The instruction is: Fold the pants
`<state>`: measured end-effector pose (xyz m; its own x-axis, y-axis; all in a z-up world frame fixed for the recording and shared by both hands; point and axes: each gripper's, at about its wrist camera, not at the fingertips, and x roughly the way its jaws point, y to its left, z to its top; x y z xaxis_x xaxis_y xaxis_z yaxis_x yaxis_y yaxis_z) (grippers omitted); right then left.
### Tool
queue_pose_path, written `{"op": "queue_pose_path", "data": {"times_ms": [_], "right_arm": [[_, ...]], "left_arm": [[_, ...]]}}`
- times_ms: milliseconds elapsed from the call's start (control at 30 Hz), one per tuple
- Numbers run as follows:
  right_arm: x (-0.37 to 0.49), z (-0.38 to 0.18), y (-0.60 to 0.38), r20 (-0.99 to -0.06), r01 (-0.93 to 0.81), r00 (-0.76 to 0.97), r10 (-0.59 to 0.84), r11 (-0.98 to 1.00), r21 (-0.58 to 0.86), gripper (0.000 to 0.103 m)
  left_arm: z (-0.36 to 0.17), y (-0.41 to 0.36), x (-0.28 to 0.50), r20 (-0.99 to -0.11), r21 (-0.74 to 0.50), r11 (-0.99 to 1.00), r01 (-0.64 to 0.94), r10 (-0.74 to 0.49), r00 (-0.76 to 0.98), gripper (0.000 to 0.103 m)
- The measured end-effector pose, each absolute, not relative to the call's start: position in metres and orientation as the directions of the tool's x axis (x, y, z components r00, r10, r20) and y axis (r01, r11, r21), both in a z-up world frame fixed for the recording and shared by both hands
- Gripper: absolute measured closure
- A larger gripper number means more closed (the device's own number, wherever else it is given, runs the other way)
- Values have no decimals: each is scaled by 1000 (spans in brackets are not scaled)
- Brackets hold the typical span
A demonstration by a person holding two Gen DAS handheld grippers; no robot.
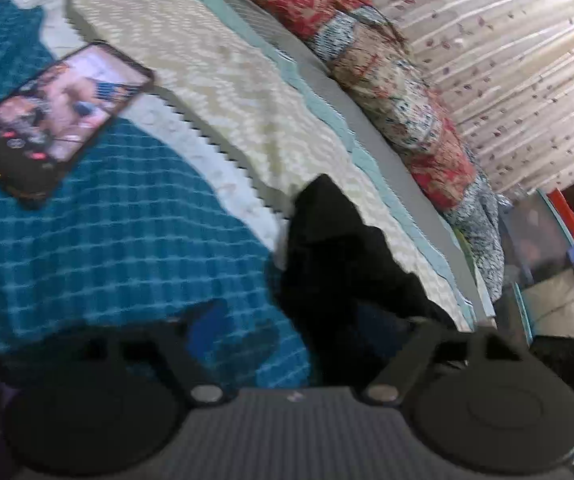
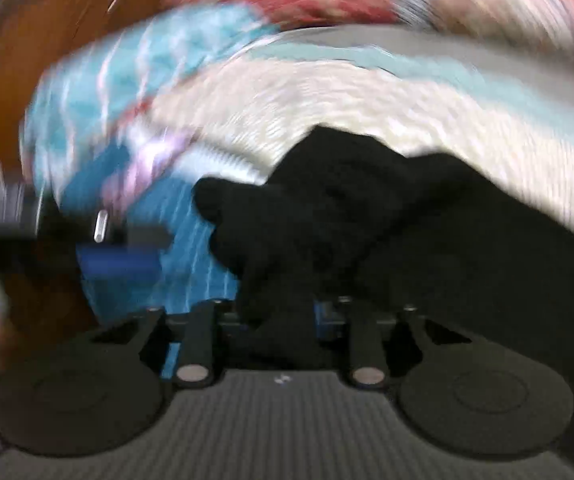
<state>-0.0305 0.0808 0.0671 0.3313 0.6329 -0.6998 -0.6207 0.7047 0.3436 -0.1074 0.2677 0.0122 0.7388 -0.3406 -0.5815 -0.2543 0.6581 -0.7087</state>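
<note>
The black pants (image 1: 327, 264) lie bunched on the bed where the teal checked blanket (image 1: 107, 240) meets the cream quilt (image 1: 215, 80). My left gripper (image 1: 319, 332) stands open and wide, one finger on each side of the dark cloth, pads apart from it. The right wrist view is heavily blurred. There the pants (image 2: 347, 200) rise in a dark heap in front of my right gripper (image 2: 271, 320), whose fingers stand close together with a fold of black cloth filling the gap between them. A blurred blue-padded tool (image 2: 119, 264), likely my left gripper, shows at the left.
A phone (image 1: 59, 120) with a lit screen lies on the teal blanket at the left. A red and blue patterned cover (image 1: 387, 80) is heaped along the bed's far side, in front of a leaf-print curtain (image 1: 507, 60). Boxes and bags (image 1: 547, 260) stand past the bed's right edge.
</note>
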Motion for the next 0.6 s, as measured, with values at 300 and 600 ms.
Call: {"op": "queue_pose_path", "data": {"times_ms": [300,600], "right_arm": [[-19,55,62,-647,-443,303,700,705,554,77],[-81,95,102,-626,-770,444,641,630,99,77]], "left_arm": [[3,239,-57,-561,-746,639,-186,-453,693,0],[43,264,-80,-506,-696,701,-154,-327,798,77]]}}
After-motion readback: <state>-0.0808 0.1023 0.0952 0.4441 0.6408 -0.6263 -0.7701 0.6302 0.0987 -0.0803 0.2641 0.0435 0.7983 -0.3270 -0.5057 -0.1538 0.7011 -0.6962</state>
